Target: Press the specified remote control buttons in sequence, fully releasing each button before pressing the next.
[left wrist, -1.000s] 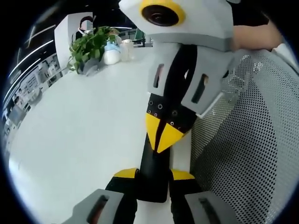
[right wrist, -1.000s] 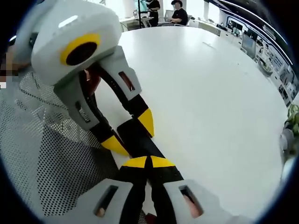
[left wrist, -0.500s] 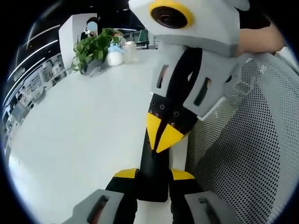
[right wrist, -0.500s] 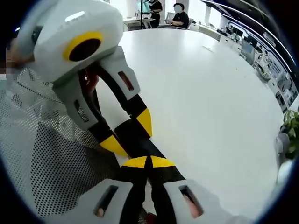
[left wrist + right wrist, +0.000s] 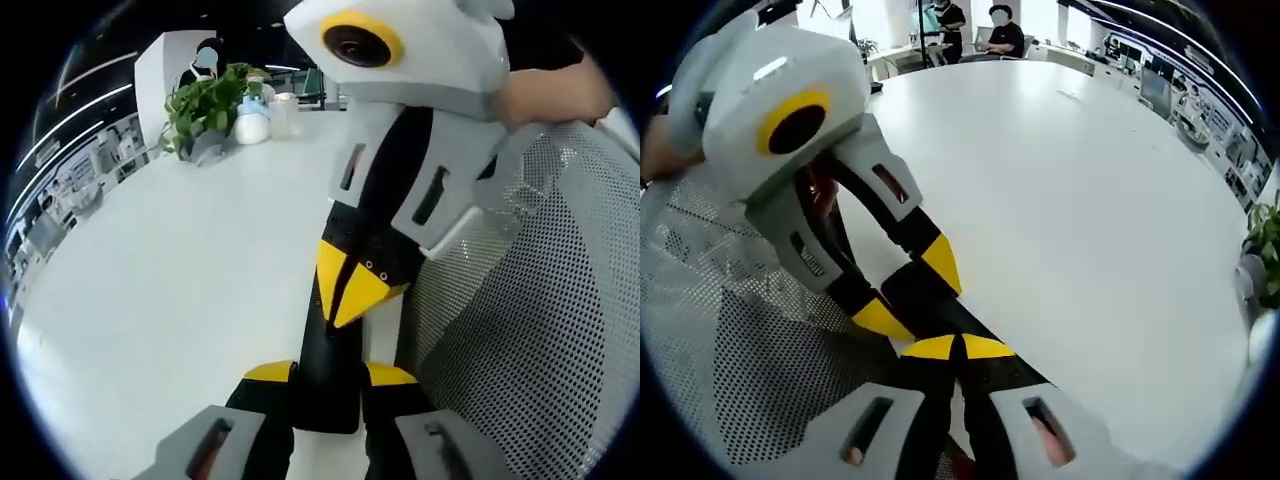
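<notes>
The left tool [image 5: 328, 372] pinched the near end of a black remote control [image 5: 330, 375] between its yellow-tipped jaws at the bottom centre of the left gripper view, holding it low over the white worktop [image 5: 170, 280]. The right tool [image 5: 350, 295] came down from the upper right of that view, its jaws pressed together into one yellow point that rested on the remote's upper face, so a button press appeared to be in hand. In the right gripper view the same meeting showed from the other side: the right tool [image 5: 958, 347] at the bottom centre with its tips touching each other over the remote [image 5: 930, 305], and the left tool [image 5: 905, 290] reaching in from the upper left, its jaws astride the black body. Which button lay under the point could not be read; the tips hid it. The next move would probably call for lifting the point fully clear before it shifted to the following button. A grey mesh chair back [image 5: 530, 330] stood close along the right of the left gripper view, crowding the right tool's side. A potted plant [image 5: 205, 105] and some white containers [image 5: 250, 120] stood well apart at the upper left.
</notes>
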`<state>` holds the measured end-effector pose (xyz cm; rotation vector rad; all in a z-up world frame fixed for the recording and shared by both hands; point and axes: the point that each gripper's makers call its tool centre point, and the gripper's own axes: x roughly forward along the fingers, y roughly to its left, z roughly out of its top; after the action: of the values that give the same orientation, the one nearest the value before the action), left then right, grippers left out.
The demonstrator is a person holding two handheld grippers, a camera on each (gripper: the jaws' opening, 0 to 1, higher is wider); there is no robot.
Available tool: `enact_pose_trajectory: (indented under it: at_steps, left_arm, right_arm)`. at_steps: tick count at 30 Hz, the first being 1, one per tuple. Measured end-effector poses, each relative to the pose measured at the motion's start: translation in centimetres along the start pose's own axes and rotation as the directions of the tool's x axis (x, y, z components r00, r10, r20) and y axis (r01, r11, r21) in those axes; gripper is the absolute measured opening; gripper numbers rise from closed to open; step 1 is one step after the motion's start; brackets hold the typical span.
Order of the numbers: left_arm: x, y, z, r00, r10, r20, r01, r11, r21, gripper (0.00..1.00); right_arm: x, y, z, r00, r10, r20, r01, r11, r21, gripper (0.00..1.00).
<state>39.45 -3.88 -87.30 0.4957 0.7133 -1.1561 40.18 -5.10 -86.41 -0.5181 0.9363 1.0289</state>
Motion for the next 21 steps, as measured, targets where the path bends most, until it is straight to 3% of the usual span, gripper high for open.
enact_pose_trajectory:
  at_steps: [3, 6, 14, 21]
  left_arm:
    - [0.0, 0.0, 0.0, 1.000, -0.005, -0.006, 0.005, 1.000, 0.007, 0.25]
    - [0.1, 0.0, 0.1, 1.000, -0.012, -0.012, 0.012, 1.000, 0.015, 0.25]
    - [0.2, 0.0, 0.2, 0.999, -0.029, -0.025, 0.030, 0.999, 0.028, 0.25]
    - [0.4, 0.1, 0.4, 0.999, -0.036, -0.040, 0.037, 0.999, 0.038, 0.25]
  right_arm:
    - [-0.2, -0.1, 0.5, 1.000, -0.003, 0.010, 0.003, 1.000, -0.016, 0.00]
    - [-0.5, 0.4, 1.2, 0.998, 0.046, 0.036, -0.046, 0.999, 0.019, 0.00]
    - [0.4, 0.7, 0.4, 0.998, 0.061, -0.025, -0.062, 0.997, -0.047, 0.00]
    - [0.3, 0.5, 0.4, 0.996, 0.080, -0.030, -0.082, 0.995, -0.052, 0.00]
